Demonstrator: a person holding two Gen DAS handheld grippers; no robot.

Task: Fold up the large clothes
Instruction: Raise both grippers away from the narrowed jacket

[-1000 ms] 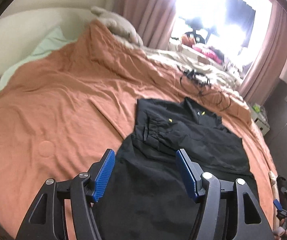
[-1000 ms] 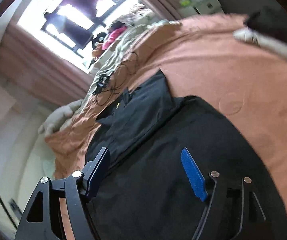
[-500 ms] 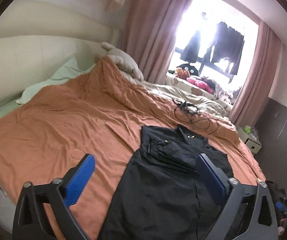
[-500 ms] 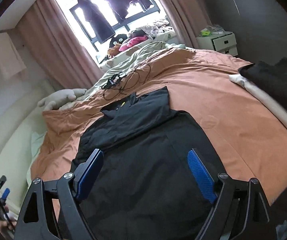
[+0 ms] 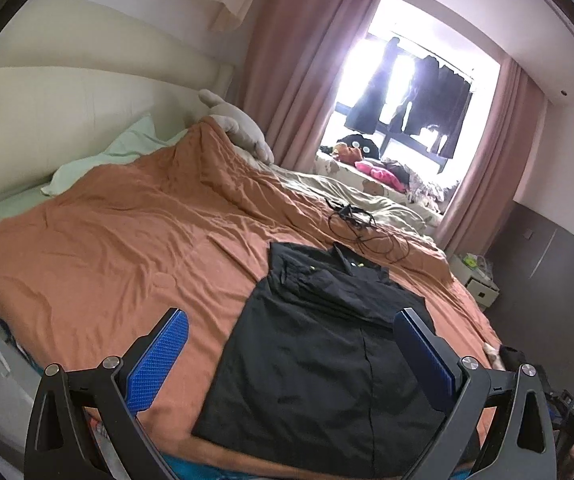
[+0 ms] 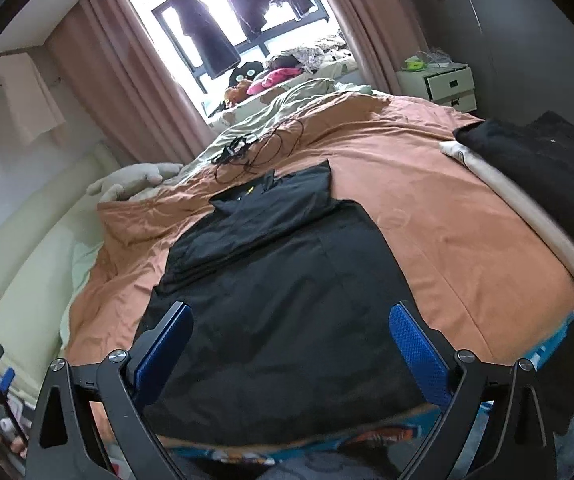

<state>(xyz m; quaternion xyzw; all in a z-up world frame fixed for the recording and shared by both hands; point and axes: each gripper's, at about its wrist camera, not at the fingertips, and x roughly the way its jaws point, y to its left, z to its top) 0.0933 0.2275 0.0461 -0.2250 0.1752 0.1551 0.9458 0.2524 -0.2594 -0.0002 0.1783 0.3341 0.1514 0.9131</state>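
A black collared shirt (image 5: 319, 344) (image 6: 287, 280) lies flat on the orange bedspread (image 5: 127, 248) (image 6: 427, 200), collar toward the window, sleeves folded in over the chest. My left gripper (image 5: 291, 336) hangs open above the shirt's near end, nothing between its blue pads. Over the shirt's lower half, my right gripper (image 6: 291, 328) has its jaws still opening, and they hold nothing. Both grippers are clear of the cloth.
A tangle of black cables (image 5: 363, 228) (image 6: 255, 152) lies beyond the collar. Folded black and cream clothes (image 6: 535, 176) are stacked at the bed's right edge. A plush toy (image 5: 239, 128), a green pillow (image 5: 107, 156), a white nightstand (image 6: 443, 84) and a cluttered window sill (image 5: 375, 168) surround the bed.
Both grippers pulled back and up from the shirt, so more of the bed and room shows. Their jaws spread wider. The right view rolled to level.
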